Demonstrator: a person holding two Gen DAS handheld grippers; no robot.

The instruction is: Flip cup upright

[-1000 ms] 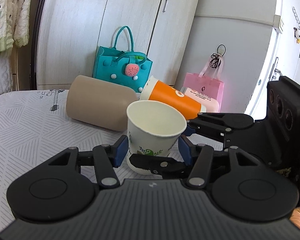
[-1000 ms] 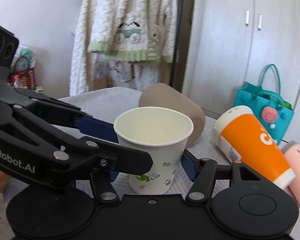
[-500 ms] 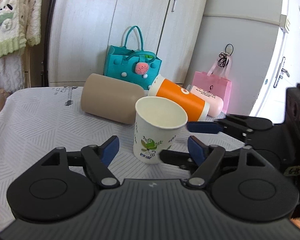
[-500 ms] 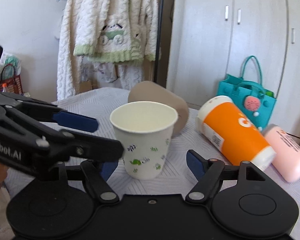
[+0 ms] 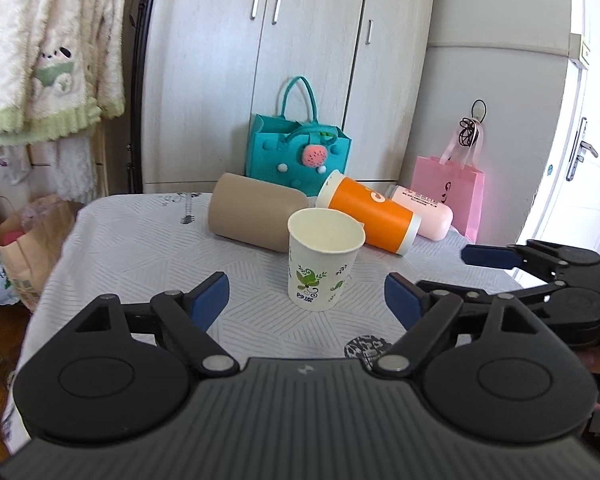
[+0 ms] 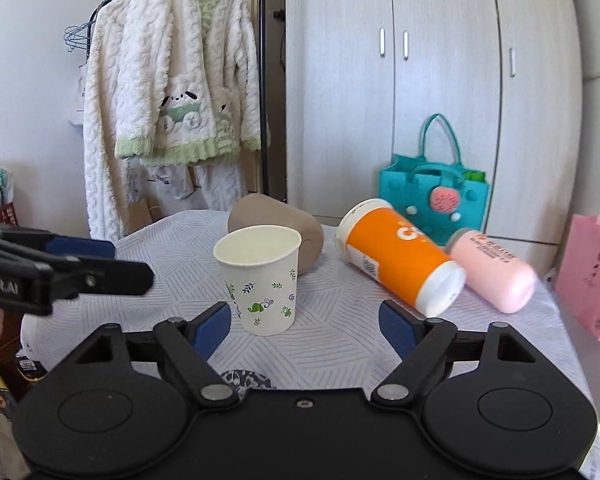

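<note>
A white paper cup (image 5: 322,258) with green leaf prints stands upright, mouth up, on the table; it also shows in the right wrist view (image 6: 260,278). My left gripper (image 5: 306,294) is open and empty, its blue pads well apart and short of the cup. My right gripper (image 6: 306,322) is open and empty, also drawn back from the cup. The right gripper shows at the right of the left wrist view (image 5: 440,276), and the left gripper at the left of the right wrist view (image 6: 100,260).
Behind the cup lie a beige tumbler (image 5: 252,216), an orange cup (image 5: 370,214) and a pink bottle (image 5: 422,210) on their sides. The patterned tablecloth (image 5: 140,248) ends at the left and right edges. A teal bag (image 5: 296,152), a pink bag (image 5: 450,184) and cupboards stand behind.
Both grippers opened, let go of the paper cup and drew back toward me. The cup stays upright on the table.
</note>
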